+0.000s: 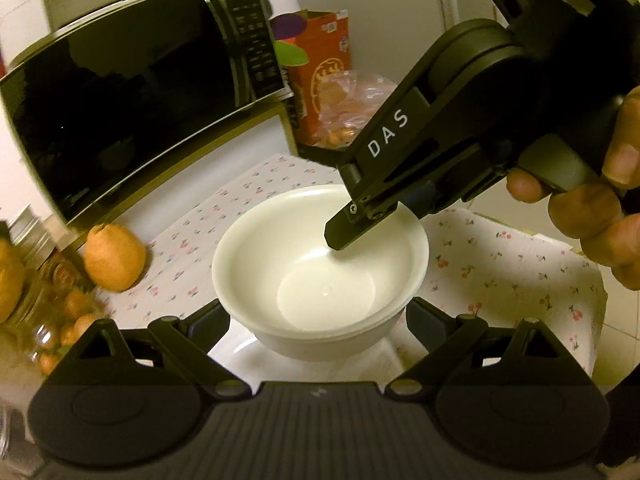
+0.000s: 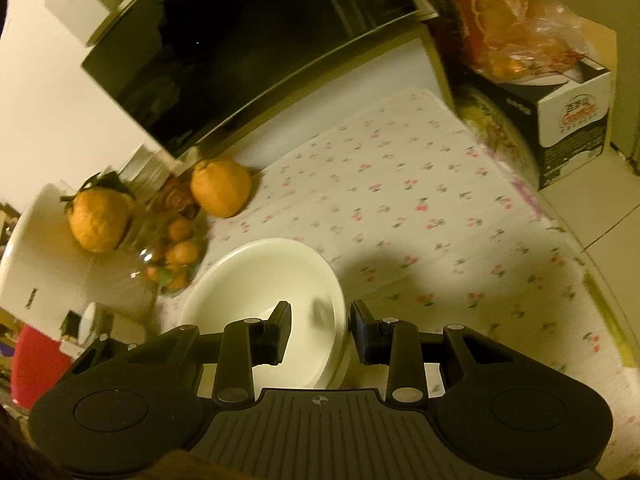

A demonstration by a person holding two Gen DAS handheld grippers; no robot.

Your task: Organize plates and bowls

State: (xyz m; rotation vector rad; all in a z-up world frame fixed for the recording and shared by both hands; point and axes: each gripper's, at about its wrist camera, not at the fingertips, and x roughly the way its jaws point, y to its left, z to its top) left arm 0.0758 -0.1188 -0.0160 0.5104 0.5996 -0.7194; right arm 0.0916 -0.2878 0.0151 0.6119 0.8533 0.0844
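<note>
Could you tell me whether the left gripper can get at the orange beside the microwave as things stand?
Probably not yet. The orange lies uncovered on the cloth, but the left gripper has the white bowl between its fingers, and the right gripper pinches that bowl's rim.

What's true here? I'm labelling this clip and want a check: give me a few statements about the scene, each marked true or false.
1. The right gripper pinches the rim of the white bowl, with one finger inside it. True.
2. The bowl is full of soup. False: it is empty.
3. An orange fruit lies on the flowered cloth near the microwave. True.
4. The microwave door stands open. False: it is shut.
</note>
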